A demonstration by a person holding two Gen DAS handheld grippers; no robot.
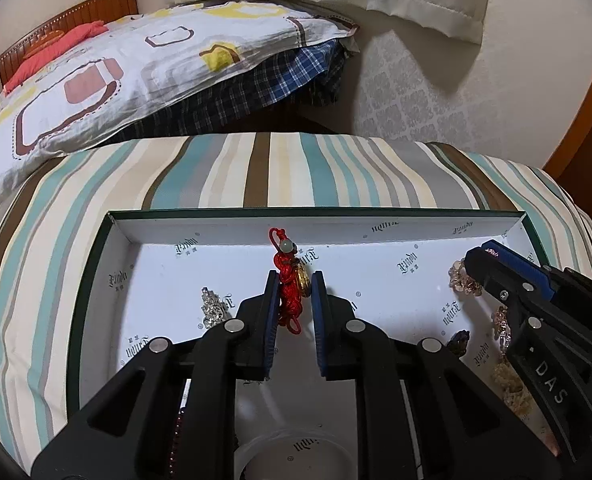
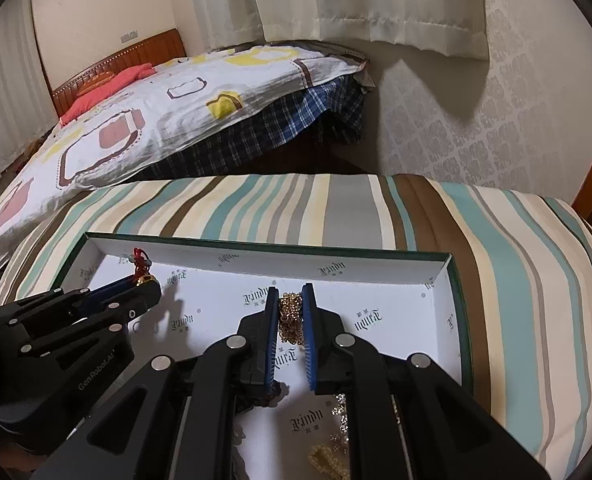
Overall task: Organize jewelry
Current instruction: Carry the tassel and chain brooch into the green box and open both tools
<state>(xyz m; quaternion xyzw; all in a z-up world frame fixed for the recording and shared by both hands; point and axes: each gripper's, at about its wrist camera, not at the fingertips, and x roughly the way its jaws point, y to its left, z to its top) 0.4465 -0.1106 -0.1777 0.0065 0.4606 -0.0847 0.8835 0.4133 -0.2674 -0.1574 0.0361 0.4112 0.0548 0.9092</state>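
Left gripper [image 1: 293, 294] pinching the red cord charm [image 1: 290, 280], right gripper [image 2: 289, 308] nipping the gold chain [image 2: 290, 314], both over the box [image 2: 446, 276] (so strands don't tangle).

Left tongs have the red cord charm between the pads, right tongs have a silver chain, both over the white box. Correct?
One thing is off: the chain between the right tongs is gold, not silver, as the right wrist view shows. The rest stands: the red cord charm sits between the pads of the left tongs, and both are over the white box.
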